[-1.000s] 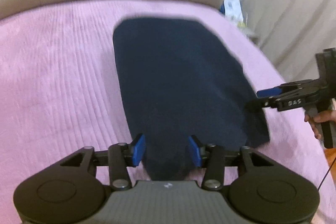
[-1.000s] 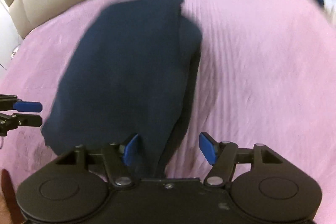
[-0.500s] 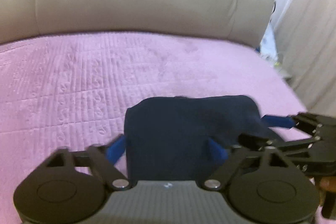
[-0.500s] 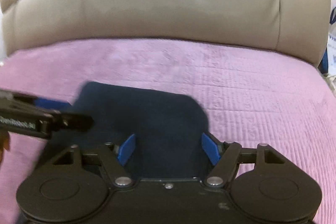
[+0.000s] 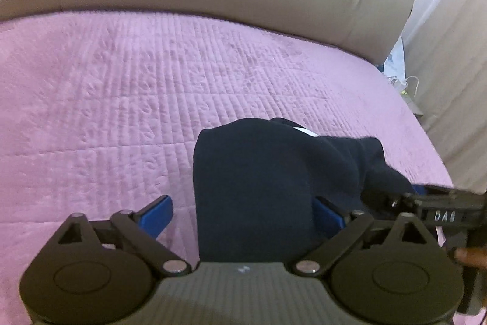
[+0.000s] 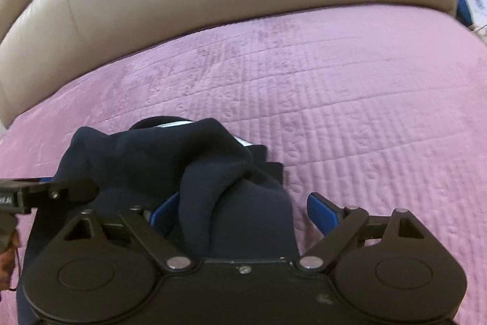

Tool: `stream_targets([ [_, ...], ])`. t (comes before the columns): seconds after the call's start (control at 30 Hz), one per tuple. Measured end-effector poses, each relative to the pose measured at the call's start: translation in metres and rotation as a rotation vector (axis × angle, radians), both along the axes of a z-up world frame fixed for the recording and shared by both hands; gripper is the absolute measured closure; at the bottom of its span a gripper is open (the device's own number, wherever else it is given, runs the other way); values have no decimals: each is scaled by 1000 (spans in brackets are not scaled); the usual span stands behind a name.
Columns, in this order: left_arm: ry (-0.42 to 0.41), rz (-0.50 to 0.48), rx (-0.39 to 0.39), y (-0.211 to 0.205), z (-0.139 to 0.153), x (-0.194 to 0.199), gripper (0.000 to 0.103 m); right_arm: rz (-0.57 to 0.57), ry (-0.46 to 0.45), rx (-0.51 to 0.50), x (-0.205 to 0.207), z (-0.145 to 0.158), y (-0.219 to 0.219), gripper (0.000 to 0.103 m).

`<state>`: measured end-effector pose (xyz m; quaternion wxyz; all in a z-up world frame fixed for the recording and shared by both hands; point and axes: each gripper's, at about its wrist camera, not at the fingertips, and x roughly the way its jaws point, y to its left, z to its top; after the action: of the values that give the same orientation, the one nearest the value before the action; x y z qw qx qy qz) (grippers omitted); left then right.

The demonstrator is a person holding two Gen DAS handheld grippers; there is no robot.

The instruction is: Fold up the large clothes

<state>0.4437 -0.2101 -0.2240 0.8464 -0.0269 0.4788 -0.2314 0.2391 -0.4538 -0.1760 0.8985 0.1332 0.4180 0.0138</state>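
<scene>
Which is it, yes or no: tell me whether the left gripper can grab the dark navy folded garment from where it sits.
Probably yes. The left gripper is opening, and the dark navy folded garment lies between its blue fingers on the pink quilted bedspread, with nothing blocking.

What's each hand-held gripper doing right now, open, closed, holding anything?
Left hand-held gripper: jaws opening wide, dark navy garment between them, not pinched.
Right hand-held gripper: jaws opening wide, garment between them, not pinched.
</scene>
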Motion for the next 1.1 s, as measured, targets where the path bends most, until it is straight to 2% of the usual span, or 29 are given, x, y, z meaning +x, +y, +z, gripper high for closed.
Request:
stream_targets([
  [0.07, -23, -10, 33, 0, 15, -12, 16, -11, -6, -36, -9, 14, 2, 0],
  [0.17, -52, -25, 90, -1, 34, -31, 19, -39, 4, -111, -17, 26, 3, 1],
  [0.37, -24, -25, 51, 9, 53, -65, 20, -17, -59, -77, -68, 56, 22, 1],
  [0.47, 53, -39, -13, 11, 45, -81, 19, 83, -8, -90, -88, 47, 50, 1],
  [0.5, 84, -43, -13, 11, 38, -85, 19, 103, 18, -104, -91, 41, 57, 1],
  [0.57, 91, -18, 18, 15, 24, -93, 11, 104, 47, -118, -97, 27, 62, 1],
  [0.63, 137, 29, -85, 31, 13, -95, 11, 50, 61, 4, -101, 17, 46, 1],
  [0.7, 227, 66, -200, 47, 0, -89, 11, 19, 95, 193, -100, 1, 21, 0],
  [0.8, 296, 80, -298, 58, -16, -83, 8, 10, 119, 416, -96, -28, -5, 0],
  [0.9, 355, 73, -373, 55, -35, -75, 3, 8, 96, 493, -92, -41, -14, 0],
  [0.97, 382, 81, -419, 52, -45, -70, 5, 17, 95, 512, -91, -45, -16, 0],
  [1.0, 368, 82, -417, 50, -45, -69, 7, 23, 95, 521, -90, -45, -16, 0],
  [1.03, 354, 76, -402, 48, -42, -69, 14, 29, 92, 525, -91, -44, -19, 4],
  [1.07, 341, 69, -386, 48, -38, -70, 21, 32, 84, 516, -91, -42, -18, 14],
  [1.1, 329, 63, -384, 48, -33, -71, 24, 23, 86, 512, -91, -39, -14, 30],
])
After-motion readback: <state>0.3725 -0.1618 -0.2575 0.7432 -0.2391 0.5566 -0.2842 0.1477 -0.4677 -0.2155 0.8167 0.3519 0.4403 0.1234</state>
